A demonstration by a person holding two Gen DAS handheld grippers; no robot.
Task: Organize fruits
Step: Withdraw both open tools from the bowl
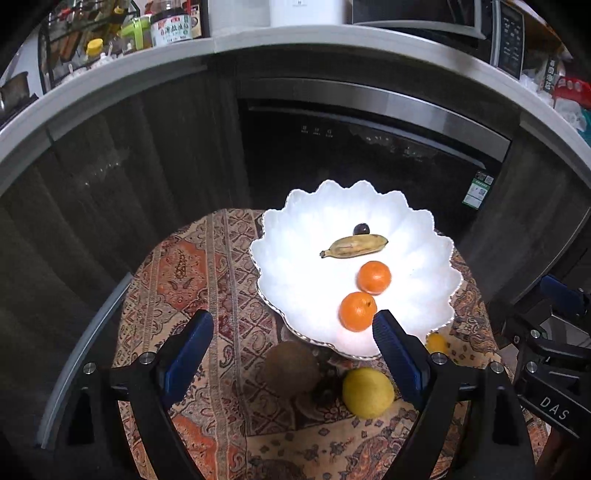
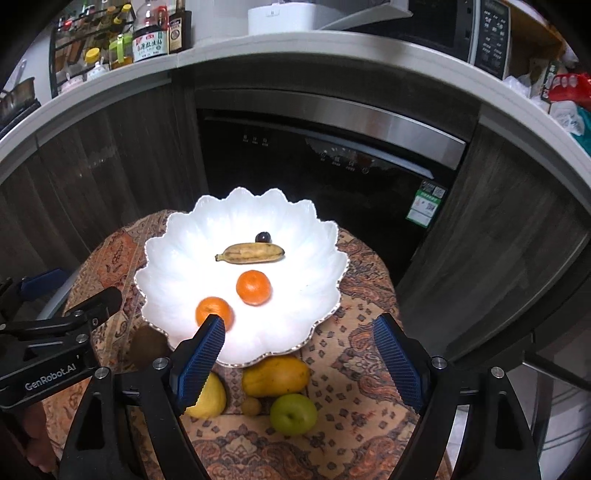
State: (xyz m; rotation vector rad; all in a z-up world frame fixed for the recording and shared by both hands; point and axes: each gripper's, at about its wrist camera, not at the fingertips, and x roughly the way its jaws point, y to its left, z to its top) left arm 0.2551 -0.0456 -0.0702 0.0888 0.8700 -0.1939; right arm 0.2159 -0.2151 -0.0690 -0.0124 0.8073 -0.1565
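A white scalloped bowl [image 1: 295, 229] [image 2: 177, 240] stands on a patterned cloth. Inside lie a small banana [image 1: 354, 245] [image 2: 251, 253], a dark grape [image 1: 361, 229] [image 2: 263, 237] and two oranges [image 1: 373, 277] [image 1: 356, 311] [image 2: 253, 287] [image 2: 211, 309]. In front of the bowl rest a kiwi [image 1: 291, 367] [image 2: 146, 345], a yellow lemon [image 1: 367, 392] [image 2: 212, 398], a mango [image 2: 276, 376], a green apple [image 2: 293, 413] and a small brown fruit [image 2: 251, 406]. My left gripper [image 1: 293, 332] hovers open above the kiwi, nothing between its fingers. My right gripper [image 2: 299, 343] hangs open over the bowl's near rim, also empty.
The cloth covers a small round table [image 1: 177, 258] [image 2: 369, 288]. Behind it stands a dark oven front [image 1: 369, 147] [image 2: 314, 158] under a grey counter [image 1: 110, 77] with bottles, jars and a microwave [image 2: 480, 33]. Each gripper shows at the other view's edge, the right gripper's body [image 1: 546, 354] and the left gripper's body [image 2: 55, 332].
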